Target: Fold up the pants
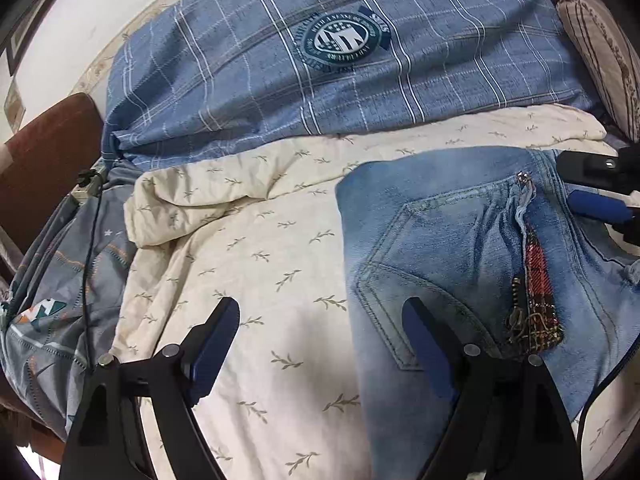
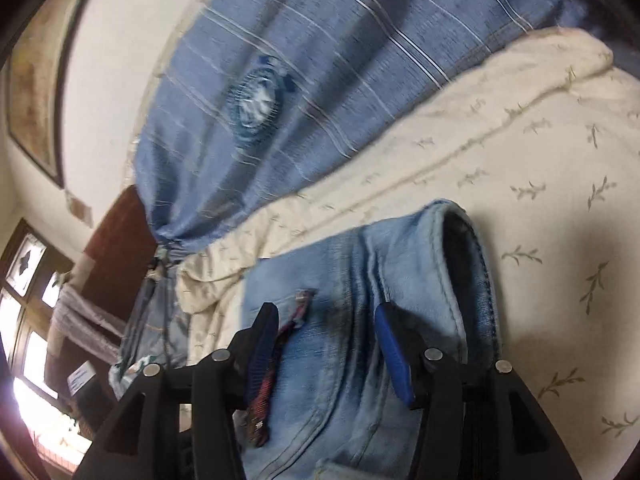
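Note:
Light blue jeans (image 1: 460,248) lie on the cream leaf-print sheet (image 1: 260,240), back pocket up, with a red plaid strip (image 1: 540,280) and a zipper along a seam. My left gripper (image 1: 320,314) is open at the jeans' left edge, with one finger over the sheet, the other over the pocket, and nothing pinched. In the right wrist view my right gripper (image 2: 326,314) straddles the folded jeans (image 2: 400,264). Its jaws stand apart, denim lies between them, and the plaid strip (image 2: 280,344) runs along the left pad. Its fingers (image 1: 592,202) show at the jeans' far right.
A blue checked quilt (image 1: 340,36) with a round emblem lies bunched beyond the jeans. Grey patterned bedding (image 1: 52,280) and a black cable (image 1: 90,240) are at the left, beside a brown headboard (image 1: 44,152). A striped pillow (image 1: 600,48) sits far right.

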### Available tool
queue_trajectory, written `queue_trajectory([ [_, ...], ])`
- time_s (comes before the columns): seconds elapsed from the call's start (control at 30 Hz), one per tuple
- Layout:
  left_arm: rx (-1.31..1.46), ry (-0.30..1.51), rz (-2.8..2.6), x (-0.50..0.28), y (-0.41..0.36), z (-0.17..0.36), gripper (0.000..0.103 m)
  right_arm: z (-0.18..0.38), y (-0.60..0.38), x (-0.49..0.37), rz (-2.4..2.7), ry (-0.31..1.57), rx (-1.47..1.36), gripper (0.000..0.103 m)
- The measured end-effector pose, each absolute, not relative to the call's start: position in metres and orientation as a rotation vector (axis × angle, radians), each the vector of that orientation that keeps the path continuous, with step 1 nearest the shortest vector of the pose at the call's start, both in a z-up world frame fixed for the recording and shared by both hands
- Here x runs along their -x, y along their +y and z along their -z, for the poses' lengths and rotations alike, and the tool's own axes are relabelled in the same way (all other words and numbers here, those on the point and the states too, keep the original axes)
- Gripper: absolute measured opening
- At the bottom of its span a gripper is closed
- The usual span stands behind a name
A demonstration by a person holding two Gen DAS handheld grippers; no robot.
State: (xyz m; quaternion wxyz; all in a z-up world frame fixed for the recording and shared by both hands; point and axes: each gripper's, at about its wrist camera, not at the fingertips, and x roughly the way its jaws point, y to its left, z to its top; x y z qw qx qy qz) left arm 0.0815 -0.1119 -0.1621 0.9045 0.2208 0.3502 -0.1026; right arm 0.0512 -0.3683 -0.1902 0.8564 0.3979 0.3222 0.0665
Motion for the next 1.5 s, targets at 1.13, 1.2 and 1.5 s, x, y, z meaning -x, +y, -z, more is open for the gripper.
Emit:
queue_trajectory([
  [1.13,-0.401,0.677,0.187,-0.044,-0.082,0.129,0.084,0.176,-0.314,-0.015,-0.144,0.919,-0.523,0.054],
  [1.2,-0.391,0.677,0.187,-0.043,-0.08,0.127,0.084,0.167,-0.317,-0.011,-0.15,0.887,-0.534,0.054],
  [1.5,-0.359,0.661,0.17,-0.034,-0.066,0.114,0.084,0.13,-0.321,0.014,-0.151,0.722,-0.528,0.056],
])
